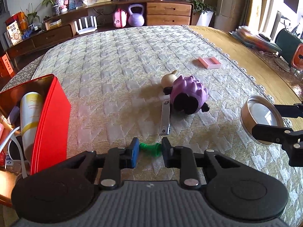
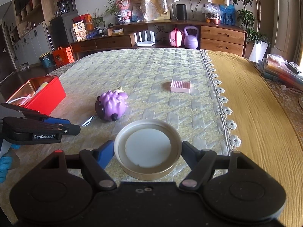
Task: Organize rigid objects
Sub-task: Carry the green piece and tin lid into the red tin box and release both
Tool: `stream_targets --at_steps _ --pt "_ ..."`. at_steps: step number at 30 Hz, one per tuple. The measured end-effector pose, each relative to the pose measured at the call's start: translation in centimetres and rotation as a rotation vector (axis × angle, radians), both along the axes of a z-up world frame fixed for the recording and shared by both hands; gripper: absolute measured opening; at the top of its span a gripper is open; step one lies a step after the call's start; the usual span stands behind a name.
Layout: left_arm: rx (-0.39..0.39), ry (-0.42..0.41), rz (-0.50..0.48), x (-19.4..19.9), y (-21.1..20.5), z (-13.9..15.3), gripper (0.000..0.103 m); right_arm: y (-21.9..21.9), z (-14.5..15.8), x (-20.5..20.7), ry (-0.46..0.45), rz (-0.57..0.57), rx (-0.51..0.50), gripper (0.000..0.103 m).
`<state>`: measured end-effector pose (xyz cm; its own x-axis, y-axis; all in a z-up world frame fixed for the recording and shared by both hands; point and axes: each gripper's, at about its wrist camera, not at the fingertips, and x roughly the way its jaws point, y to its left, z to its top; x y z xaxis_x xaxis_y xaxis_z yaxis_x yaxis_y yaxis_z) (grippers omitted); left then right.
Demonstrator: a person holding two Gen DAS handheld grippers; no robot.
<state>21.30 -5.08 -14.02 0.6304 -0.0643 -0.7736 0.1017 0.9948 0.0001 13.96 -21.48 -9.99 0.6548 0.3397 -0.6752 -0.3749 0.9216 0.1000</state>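
Observation:
My left gripper (image 1: 149, 148) is shut on a small green plastic piece (image 1: 150, 148), low over the quilted cloth. My right gripper (image 2: 147, 151) is shut on a round metal tin lid (image 2: 147, 149), held above the cloth; the lid also shows at the right of the left wrist view (image 1: 260, 119). A purple spiky toy (image 1: 186, 92) lies mid-table with a flat metal strip (image 1: 165, 118) beside it. A pink ridged tray (image 1: 209, 62) lies further back. An open red tin box (image 1: 50, 123) at the left holds a white bottle (image 1: 30, 113).
The left gripper appears at the left of the right wrist view (image 2: 37, 130). The quilted cloth (image 2: 151, 71) ends in a lace edge (image 2: 225, 109), with a yellow cloth (image 2: 255, 113) to the right. Stacked items lie at the far right (image 2: 282, 70). A wooden sideboard (image 2: 170, 36) stands behind.

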Motion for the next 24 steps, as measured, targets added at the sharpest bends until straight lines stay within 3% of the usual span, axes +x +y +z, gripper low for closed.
stream_targets --at_steps 9,24 --pt "-0.008 0.023 0.019 -0.6 0.4 1.0 0.024 0.6 1.2 -0.9 -0.016 0.006 -0.012 0.076" --pt "-0.062 -0.012 0.008 -3.9 3.3 6.5 0.024 4.9 6.6 -4.5 -0.054 0.086 -0.043 0.076"
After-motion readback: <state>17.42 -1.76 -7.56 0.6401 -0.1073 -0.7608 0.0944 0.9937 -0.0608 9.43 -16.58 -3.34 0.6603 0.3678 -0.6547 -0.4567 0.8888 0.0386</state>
